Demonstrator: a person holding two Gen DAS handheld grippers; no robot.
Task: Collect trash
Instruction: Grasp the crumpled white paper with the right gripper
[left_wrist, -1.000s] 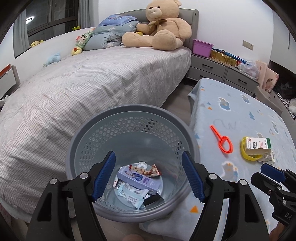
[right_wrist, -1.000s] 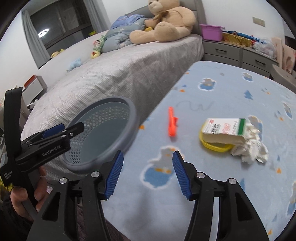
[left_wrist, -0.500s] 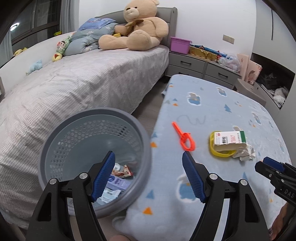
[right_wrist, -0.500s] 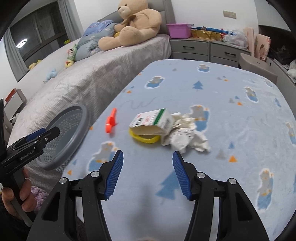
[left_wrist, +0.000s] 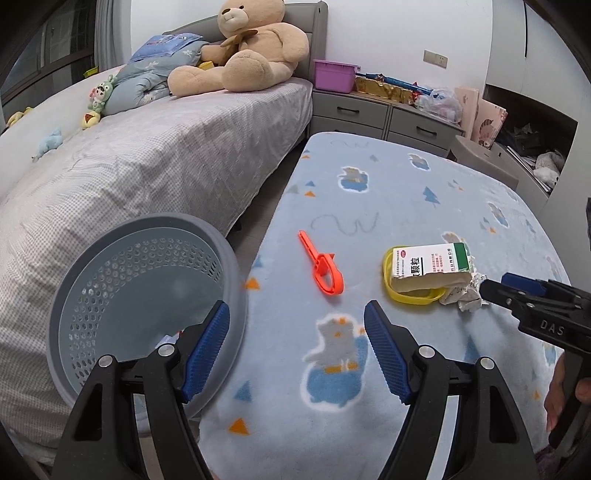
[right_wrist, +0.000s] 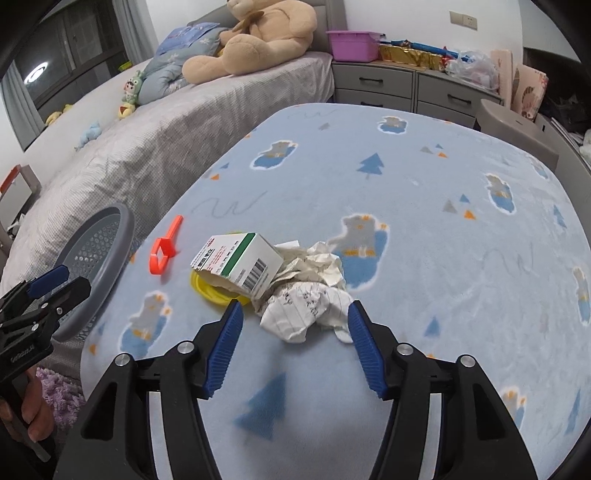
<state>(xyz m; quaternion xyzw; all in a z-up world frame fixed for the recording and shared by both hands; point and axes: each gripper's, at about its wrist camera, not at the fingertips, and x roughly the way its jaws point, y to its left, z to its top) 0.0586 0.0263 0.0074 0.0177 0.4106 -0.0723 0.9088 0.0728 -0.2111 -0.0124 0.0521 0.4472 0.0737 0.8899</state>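
Note:
A crumpled white paper (right_wrist: 308, 299) lies on the blue blanket beside a torn white-and-green medicine box (right_wrist: 238, 264) that rests on a yellow ring (right_wrist: 207, 290). My right gripper (right_wrist: 295, 314) is open, its blue fingers either side of the paper's near edge. In the left wrist view the box (left_wrist: 430, 267), paper (left_wrist: 467, 297) and an orange plastic clip (left_wrist: 323, 271) lie ahead. My left gripper (left_wrist: 297, 334) is open and empty, above the blanket's near left edge. The grey perforated bin (left_wrist: 147, 295) stands at the left.
The blue patterned blanket (right_wrist: 424, 206) covers the table. A bed with a grey cover (left_wrist: 147, 147) and a large teddy bear (left_wrist: 243, 48) lies at the left. Grey drawers (left_wrist: 388, 110) with clutter stand at the back. The orange clip (right_wrist: 164, 249) lies left of the box.
My left gripper has swung right from over the bin toward the blanket. My right gripper has moved right and forward until its fingers flank the crumpled paper.

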